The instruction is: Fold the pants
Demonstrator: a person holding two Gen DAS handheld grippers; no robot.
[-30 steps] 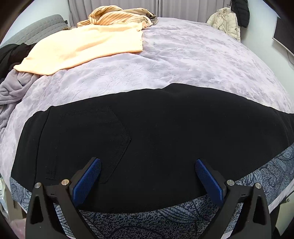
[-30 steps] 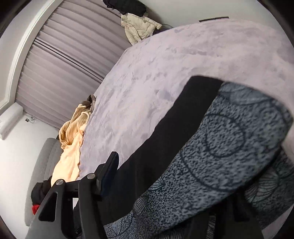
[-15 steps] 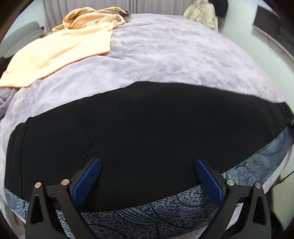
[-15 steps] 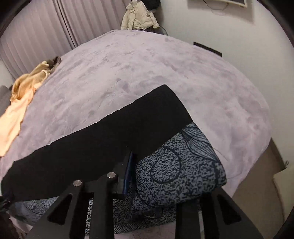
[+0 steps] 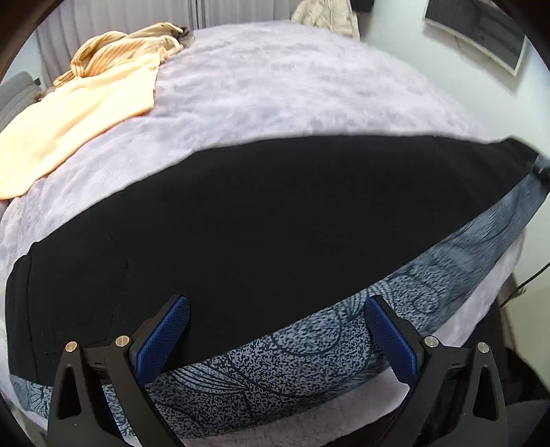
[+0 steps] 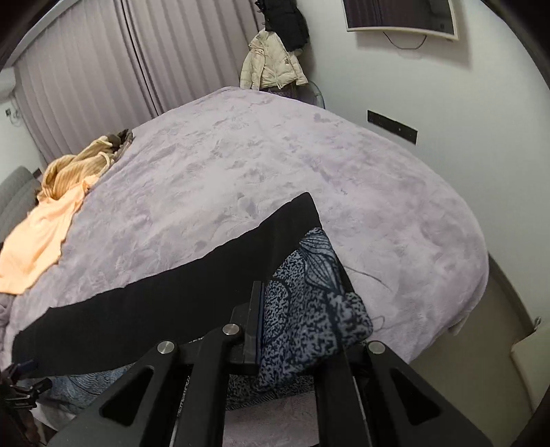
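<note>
Spanning most of both frames: lilac bed (image 5: pixel 309 86) (image 6: pixel 275 165). Lying across lower half of left view, and running from lower left up to centre in right view: pants (image 5: pixel 257 223) (image 6: pixel 154 302), flat on bed, black face up, with grey patterned strip along near edge. Draped at upper left in both views: peach cloth (image 5: pixel 79 113) (image 6: pixel 37 237), with striped tan garment (image 5: pixel 127 51) (image 6: pixel 75 168) bunched just beyond it, touching. Hanging at top centre of right view: cream jacket (image 6: pixel 271 65), against wall beside curtain (image 6: pixel 103 68). Mounted at upper right: screen (image 6: pixel 398 15). Hovering at bottom of left view: left gripper (image 5: pixel 275 333), blue pads spread wide, over near edge of pants, pinching nothing. Occupying bottom centre of right view: right gripper (image 6: pixel 299 326), fingers pressed onto bunched patterned leg end of pants, cloth bulging between them.
</note>
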